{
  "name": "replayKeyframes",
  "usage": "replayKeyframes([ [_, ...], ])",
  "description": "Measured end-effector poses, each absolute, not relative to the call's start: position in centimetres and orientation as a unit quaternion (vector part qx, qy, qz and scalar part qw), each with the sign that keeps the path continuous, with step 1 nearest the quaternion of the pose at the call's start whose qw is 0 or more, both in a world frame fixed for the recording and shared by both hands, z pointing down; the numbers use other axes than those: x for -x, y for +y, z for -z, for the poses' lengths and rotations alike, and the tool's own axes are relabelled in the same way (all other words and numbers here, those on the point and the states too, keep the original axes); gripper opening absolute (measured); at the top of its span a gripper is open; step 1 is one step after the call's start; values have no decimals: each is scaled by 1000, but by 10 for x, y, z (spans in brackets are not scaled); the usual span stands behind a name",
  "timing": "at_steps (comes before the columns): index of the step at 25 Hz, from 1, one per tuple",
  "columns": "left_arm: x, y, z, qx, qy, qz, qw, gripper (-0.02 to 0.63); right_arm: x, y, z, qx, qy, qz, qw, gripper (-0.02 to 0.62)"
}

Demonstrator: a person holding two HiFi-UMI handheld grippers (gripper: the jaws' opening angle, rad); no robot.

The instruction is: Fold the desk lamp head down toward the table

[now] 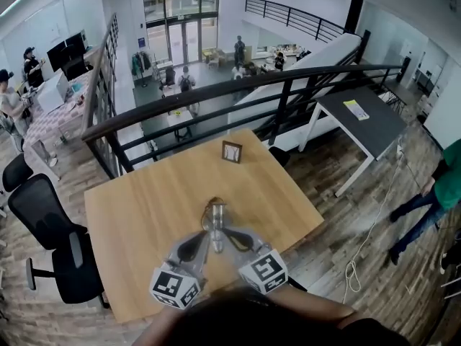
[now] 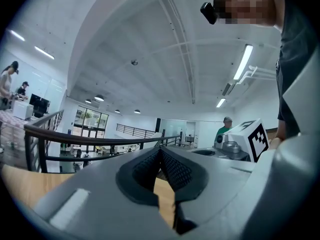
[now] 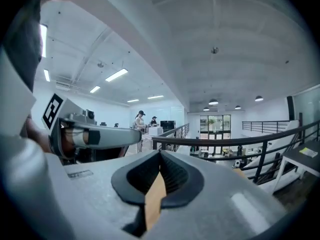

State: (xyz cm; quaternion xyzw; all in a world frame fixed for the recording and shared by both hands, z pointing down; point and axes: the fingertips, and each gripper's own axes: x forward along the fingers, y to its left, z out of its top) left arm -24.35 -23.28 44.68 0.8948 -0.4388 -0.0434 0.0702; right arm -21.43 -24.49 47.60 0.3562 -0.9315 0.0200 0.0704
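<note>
Silvery desk lamp (image 1: 215,218) between left claw (image 1: 207,236) and right claw (image 1: 226,233), both empty.

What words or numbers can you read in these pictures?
No text can be read.
Left marker cube and right marker cube: square patterns, no letters.
Framed card on the wooden table: too small to read.
Yellow sheet on the dark table: too small to read.
</note>
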Motion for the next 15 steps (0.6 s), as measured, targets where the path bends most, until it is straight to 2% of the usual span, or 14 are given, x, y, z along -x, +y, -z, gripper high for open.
replayKeyframes([
  [15, 215, -215, -440, -899, -431, 46, 64, 2, 188, -220, -456, -348, -936, -33, 40, 3],
])
